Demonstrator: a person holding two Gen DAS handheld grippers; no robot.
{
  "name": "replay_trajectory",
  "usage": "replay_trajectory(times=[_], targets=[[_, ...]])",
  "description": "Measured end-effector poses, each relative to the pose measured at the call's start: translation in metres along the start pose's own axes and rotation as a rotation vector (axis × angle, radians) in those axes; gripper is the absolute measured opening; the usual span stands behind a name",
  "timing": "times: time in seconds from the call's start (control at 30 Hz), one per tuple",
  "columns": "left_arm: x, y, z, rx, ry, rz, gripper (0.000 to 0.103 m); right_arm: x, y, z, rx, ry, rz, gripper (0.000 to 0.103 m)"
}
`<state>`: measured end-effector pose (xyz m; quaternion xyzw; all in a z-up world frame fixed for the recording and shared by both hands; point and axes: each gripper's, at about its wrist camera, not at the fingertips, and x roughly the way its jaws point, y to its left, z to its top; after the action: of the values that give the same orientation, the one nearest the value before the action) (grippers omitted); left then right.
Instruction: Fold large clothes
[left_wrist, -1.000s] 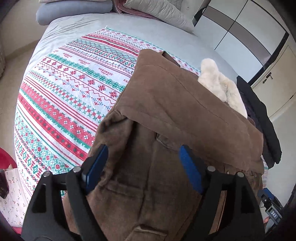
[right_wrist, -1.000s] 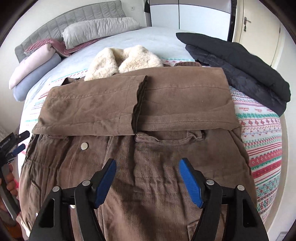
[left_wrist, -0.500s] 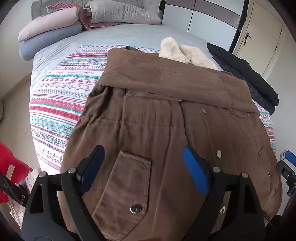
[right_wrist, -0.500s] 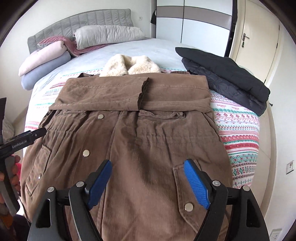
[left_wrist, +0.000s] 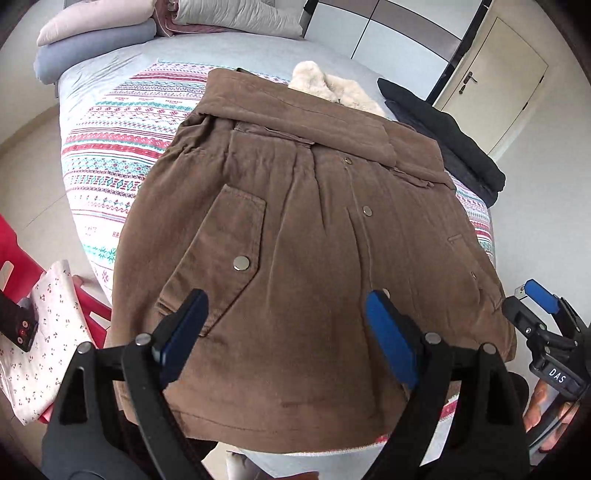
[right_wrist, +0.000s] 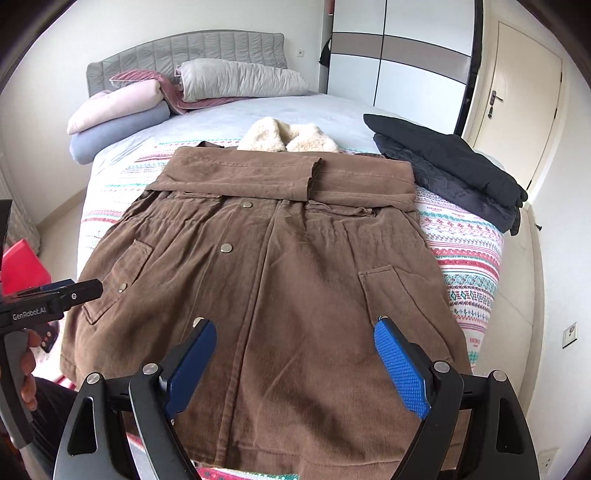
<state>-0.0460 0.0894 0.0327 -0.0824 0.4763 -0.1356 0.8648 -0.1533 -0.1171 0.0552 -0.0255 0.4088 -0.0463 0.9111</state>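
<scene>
A large brown corduroy coat (left_wrist: 306, 236) (right_wrist: 295, 266) lies front-up on the bed, its hem nearest me. Both sleeves (right_wrist: 258, 173) are folded across the chest, and a cream fur collar (right_wrist: 291, 138) shows at the far end. My left gripper (left_wrist: 284, 299) hovers open above the hem's left part, over a snap pocket (left_wrist: 229, 251), with nothing between its blue pads. Above the hem's right part my right gripper (right_wrist: 293, 325) also stands open and empty. Each gripper shows at the edge of the other's view: the right one (left_wrist: 539, 295) and the left one (right_wrist: 74, 290).
A patterned sheet (right_wrist: 469, 258) covers the bed under the coat. A folded black jacket (right_wrist: 447, 162) lies to the coat's right. Pillows and folded blankets (right_wrist: 122, 118) are stacked at the headboard. A red stool with a floral cloth (left_wrist: 40, 339) stands at the left. A door (right_wrist: 517, 92) is at the far right.
Both grippers have drawn back from the folded sleeves to the coat's hem and risen a little. Their jaws stand slightly wider. The coat has not moved.
</scene>
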Motion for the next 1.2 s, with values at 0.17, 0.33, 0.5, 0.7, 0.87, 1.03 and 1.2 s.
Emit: replay_trajectory(times=[0.17,0.33,0.5,0.7,0.87,1.03,1.2], targets=[[-0.015,-0.016,-0.014,0.063,-0.034,-0.002,0.088,-0.011,0.005,-0.011,-0.003,-0.013,-0.002,0.089],[-0.016,-0.024,-0.037,0.092,-0.048,0.053,0.097,-0.001,0.009,-0.026,0.021,0.035,0.023,0.089],[0.004,-0.031,-0.056,0.112,0.0,0.084,0.099,0.013,0.009,-0.041,0.047,0.083,0.037,0.089],[0.045,-0.046,-0.063,0.197,0.065,0.157,0.099,0.046,0.0,-0.046,0.065,0.15,0.051,0.089],[0.07,-0.044,-0.064,0.213,0.048,0.156,0.102,0.082,-0.011,-0.049,0.101,0.207,0.042,0.089],[0.078,-0.037,-0.061,0.222,0.081,0.107,0.103,0.1,-0.003,-0.06,0.034,0.181,0.028,0.1],[0.075,-0.031,-0.05,0.283,0.164,0.032,0.103,0.106,0.001,-0.058,-0.004,0.211,0.021,0.103]])
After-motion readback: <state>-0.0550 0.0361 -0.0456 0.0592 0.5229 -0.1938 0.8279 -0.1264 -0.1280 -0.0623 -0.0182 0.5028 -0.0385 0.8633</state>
